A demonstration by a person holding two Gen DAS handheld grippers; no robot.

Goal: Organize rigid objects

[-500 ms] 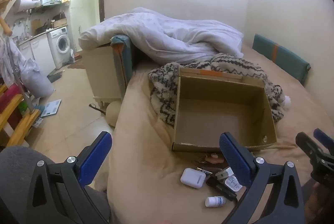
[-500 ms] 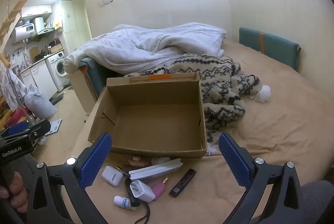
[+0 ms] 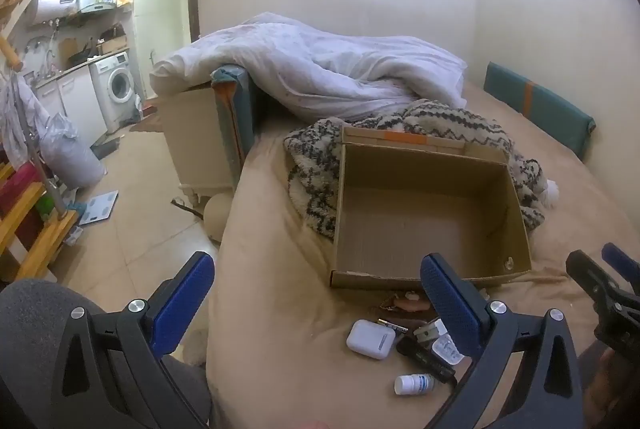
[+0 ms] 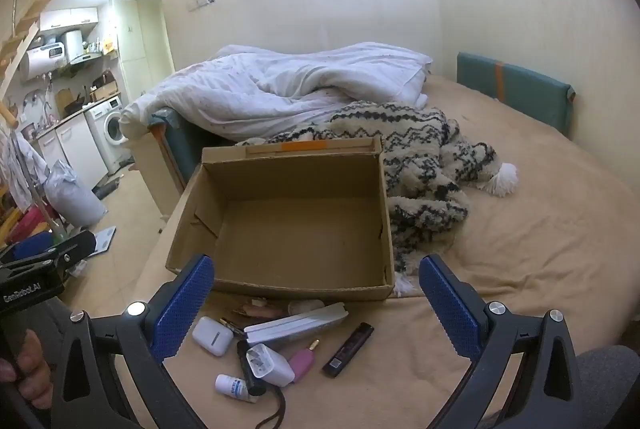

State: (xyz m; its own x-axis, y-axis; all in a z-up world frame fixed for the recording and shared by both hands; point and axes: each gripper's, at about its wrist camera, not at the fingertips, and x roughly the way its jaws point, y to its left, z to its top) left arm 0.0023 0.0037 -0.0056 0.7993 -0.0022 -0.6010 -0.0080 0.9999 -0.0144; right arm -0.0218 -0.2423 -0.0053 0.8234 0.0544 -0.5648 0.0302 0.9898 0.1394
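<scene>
An open cardboard box (image 4: 296,221) sits empty on the bed (image 4: 520,229) near its left edge. Before its near wall lie an earbud case (image 4: 212,335), charger plug (image 4: 269,364), small bottle (image 4: 232,385) lying sideways, and a black stick (image 4: 348,349) angled toward the box. Left gripper (image 3: 318,299) and right gripper (image 4: 316,303) hover, jaws wide apart, holding nothing.

Only legible text: "GenRobot.AI" in white on the black body of the left gripper (image 4: 48,265), far left edge of the right wrist view. Small white bottle (image 4: 234,385) has blue label print, too small to read.
</scene>
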